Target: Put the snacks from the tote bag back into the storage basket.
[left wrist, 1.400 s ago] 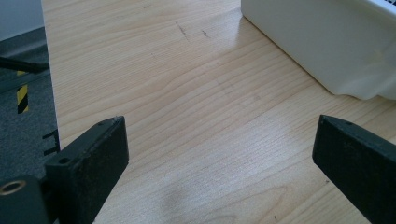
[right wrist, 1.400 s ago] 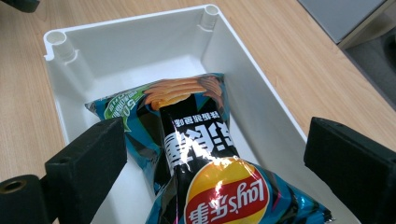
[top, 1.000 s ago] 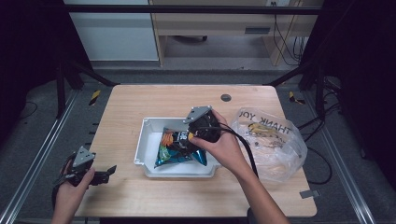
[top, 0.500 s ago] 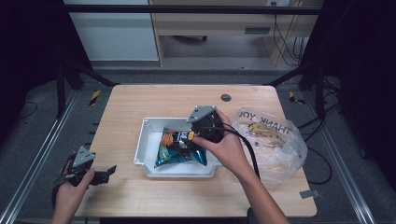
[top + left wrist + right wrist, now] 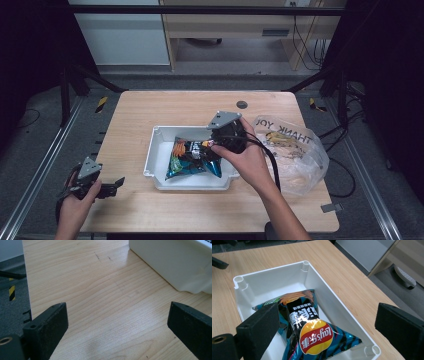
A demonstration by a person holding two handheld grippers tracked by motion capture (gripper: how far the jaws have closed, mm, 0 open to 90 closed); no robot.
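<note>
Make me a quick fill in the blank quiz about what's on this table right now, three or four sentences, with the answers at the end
1. The chip bag lies inside the white ____.
2. The right gripper hovers over the bin with its jaws ____.
3. The left gripper sits near the table's front-____ corner.
4. The clear plastic bag lies on the bin's ____ side.

Answers: bin; open; left; right

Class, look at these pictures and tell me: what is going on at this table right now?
A person works with a gripper in each hand. The right gripper hangs open over a white bin with a bag of chips lying inside. The left gripper rests open near the table's front left corner. A clear plastic bag lies right of the bin.
</note>
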